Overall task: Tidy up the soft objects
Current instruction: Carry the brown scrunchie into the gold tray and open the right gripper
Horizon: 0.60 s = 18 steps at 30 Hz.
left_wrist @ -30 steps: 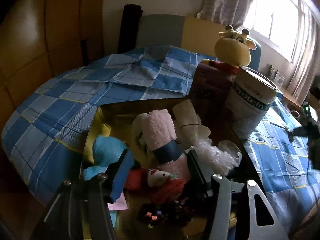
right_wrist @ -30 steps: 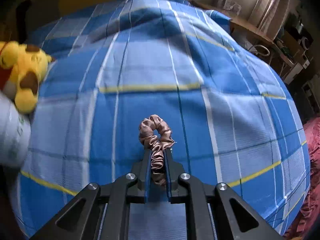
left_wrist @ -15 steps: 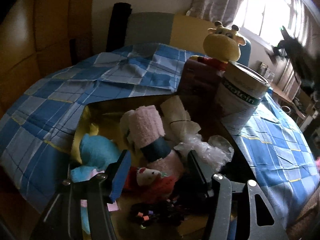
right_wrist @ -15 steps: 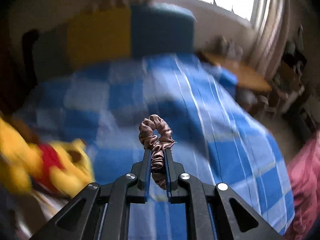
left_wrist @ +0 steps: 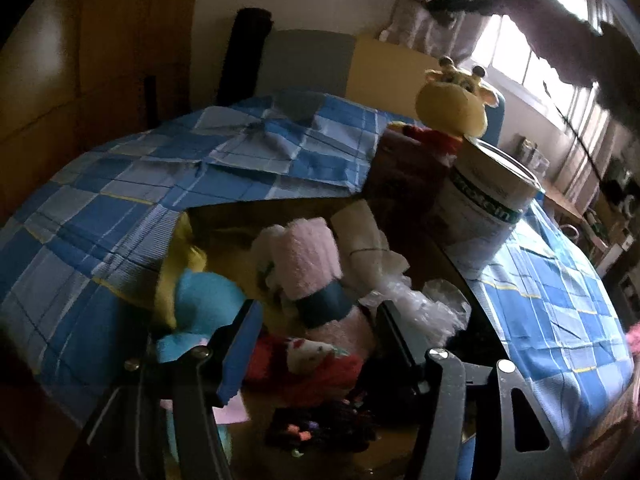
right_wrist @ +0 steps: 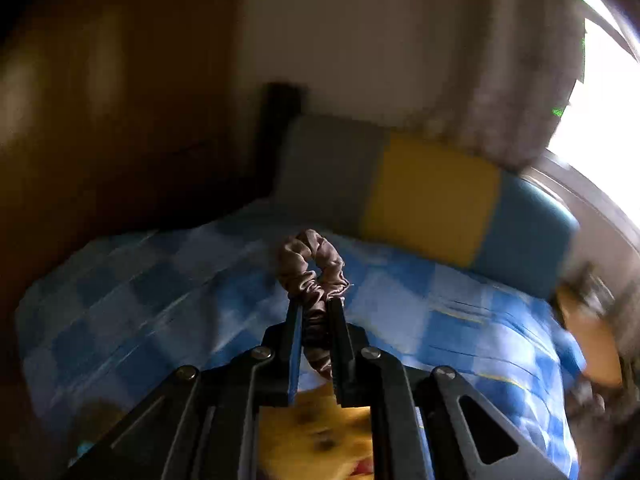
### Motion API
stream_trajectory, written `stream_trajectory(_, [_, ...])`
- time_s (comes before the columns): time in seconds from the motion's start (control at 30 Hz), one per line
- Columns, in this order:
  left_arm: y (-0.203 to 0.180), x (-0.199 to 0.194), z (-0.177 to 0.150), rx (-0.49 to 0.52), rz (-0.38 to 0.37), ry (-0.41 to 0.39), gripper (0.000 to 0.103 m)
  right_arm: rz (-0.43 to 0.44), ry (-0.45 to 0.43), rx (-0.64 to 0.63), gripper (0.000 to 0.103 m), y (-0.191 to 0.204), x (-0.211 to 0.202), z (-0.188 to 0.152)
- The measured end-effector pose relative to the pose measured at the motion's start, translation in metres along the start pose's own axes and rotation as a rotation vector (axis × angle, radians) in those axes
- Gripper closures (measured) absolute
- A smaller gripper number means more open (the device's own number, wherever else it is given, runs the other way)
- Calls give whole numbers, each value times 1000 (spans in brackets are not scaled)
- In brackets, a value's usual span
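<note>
My right gripper (right_wrist: 314, 305) is shut on a brown satin scrunchie (right_wrist: 312, 268) and holds it high above the bed; its dark body shows blurred at the top right of the left wrist view (left_wrist: 532, 4). My left gripper (left_wrist: 316, 312) is open and hovers over a box (left_wrist: 224, 220) of soft things: a rolled pink towel (left_wrist: 308, 256), a blue plush (left_wrist: 204, 292), a red and white plush (left_wrist: 312, 360) and crumpled plastic (left_wrist: 416, 304). A yellow giraffe plush (left_wrist: 452, 108) sits behind the box and shows blurred below my right fingers (right_wrist: 320, 436).
A white protein can (left_wrist: 488, 196) stands right of the box beside a dark red box (left_wrist: 404, 176). The blue checked bedspread (left_wrist: 120, 200) covers the bed. A grey, yellow and blue headboard (right_wrist: 432, 196) stands behind it, with a wooden wall to the left and a window to the right.
My right gripper has risen with the scrunchie and swung left from the bedspread to above the giraffe. My left gripper has stayed open over the box.
</note>
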<state>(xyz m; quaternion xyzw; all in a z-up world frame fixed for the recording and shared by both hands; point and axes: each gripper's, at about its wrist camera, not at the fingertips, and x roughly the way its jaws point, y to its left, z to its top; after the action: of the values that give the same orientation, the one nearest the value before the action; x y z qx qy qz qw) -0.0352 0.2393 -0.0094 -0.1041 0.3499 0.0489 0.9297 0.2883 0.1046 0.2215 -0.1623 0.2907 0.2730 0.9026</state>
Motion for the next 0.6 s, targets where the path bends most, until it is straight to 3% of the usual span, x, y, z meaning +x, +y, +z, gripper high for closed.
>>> stream_trajectory(0.13, [12,-5,3,-31,41,-20,38,146,73,-148,92,62,7,-41])
stream_trajectory(0.27, [23,-10,3,-59,79,-27,37,245,157,-208,92,100,12,-94])
stream_trajectory(0.47, [30,-15,0,-92,115,-31,31,351,268,-182,92,142,10,-178])
stream_trajectory(0.6, [28,-20,-3,-94,135,-42,25,369,314,-125,92,152,15,-216])
